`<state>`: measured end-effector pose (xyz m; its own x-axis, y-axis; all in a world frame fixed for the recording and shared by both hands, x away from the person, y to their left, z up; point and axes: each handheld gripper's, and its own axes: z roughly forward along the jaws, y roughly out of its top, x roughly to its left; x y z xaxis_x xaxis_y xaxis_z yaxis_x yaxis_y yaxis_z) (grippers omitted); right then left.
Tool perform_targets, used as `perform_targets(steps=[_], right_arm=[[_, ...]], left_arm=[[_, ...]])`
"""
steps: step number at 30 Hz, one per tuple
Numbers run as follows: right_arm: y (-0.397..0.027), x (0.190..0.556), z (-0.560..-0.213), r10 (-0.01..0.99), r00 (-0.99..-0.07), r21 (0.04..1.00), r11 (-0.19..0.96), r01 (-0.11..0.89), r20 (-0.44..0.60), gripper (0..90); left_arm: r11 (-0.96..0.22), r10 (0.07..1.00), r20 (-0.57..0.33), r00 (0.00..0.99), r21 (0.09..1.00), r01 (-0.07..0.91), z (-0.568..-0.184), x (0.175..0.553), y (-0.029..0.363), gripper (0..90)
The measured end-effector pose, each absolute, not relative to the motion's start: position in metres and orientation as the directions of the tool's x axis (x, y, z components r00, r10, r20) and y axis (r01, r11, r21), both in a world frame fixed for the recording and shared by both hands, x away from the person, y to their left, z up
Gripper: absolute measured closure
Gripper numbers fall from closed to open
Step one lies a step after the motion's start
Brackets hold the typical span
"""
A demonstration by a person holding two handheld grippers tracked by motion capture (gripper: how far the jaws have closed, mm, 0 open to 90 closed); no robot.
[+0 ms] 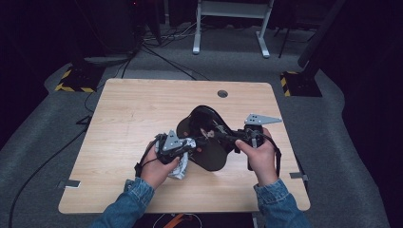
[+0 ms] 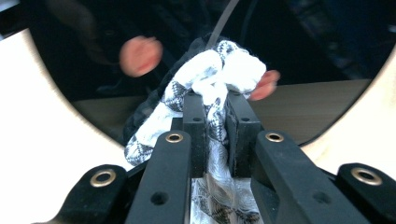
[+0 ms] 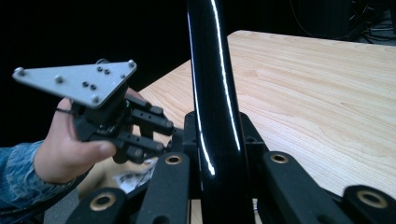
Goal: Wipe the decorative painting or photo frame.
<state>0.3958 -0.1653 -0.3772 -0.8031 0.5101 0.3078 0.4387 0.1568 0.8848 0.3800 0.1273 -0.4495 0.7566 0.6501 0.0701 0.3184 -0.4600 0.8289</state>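
- Left gripper (image 2: 215,100), held in the person's left hand (image 1: 157,172): its two black jaws are clamped together on a bunched cloth (image 2: 219,70); a wad of the fabric bulges out past the fingertips and the rest trails back between the jaws.
- Right gripper (image 3: 215,140), held in the right hand (image 1: 261,159): its jaws are clamped on the thin rim of a glossy black plate (image 1: 205,137), gripping it edge-on so that it rises between them like a blade.
- Directly ahead of the left gripper, the wad meets the plate's dark face; the plate is held tilted above the table (image 1: 142,109), between the two grippers.
- The step in hand looks like wiping the plate; to do it well, keep the right grip firm and steady on the rim, press the wad flat to the face, and sweep it in overlapping strokes — light pressure, so the plate does not twist in the jaws.
- The plate is black, rounded and mirror-shiny, with bright streaks of reflected light along its edge — whether any marks remain on it cannot be told.
- The cloth is white with a grey-black woven pattern, soft and crumpled.
- Beyond both grippers lies pale wood-grain tabletop.
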Motion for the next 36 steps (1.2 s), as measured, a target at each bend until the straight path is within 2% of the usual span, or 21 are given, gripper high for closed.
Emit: perform_targets(steps=[8,13,30,36], right_arm=[[-0.165,0.396,-0.377,0.512,-0.803,0.886,0.156,0.437,0.306,79.3],[-0.164,0.396,-0.377,0.513,-0.802,0.886,0.156,0.438,0.306,79.2],[-0.164,0.395,-0.377,0.521,-0.799,0.888,0.153,0.434,0.301,79.1],[-0.166,0.396,-0.377,0.522,-0.798,0.888,0.151,0.435,0.303,79.0]], left_arm=[[-0.428,0.707,0.061,0.704,0.83,0.358,-0.45,0.392,0.148,80.7],[-0.425,0.711,0.054,0.701,0.828,0.367,-0.451,0.391,0.147,80.7],[-0.491,0.575,0.037,0.817,0.815,0.309,-0.459,0.369,0.097,80.3],[-0.506,0.549,0.04,0.835,0.811,0.294,-0.46,0.37,0.093,80.2]])
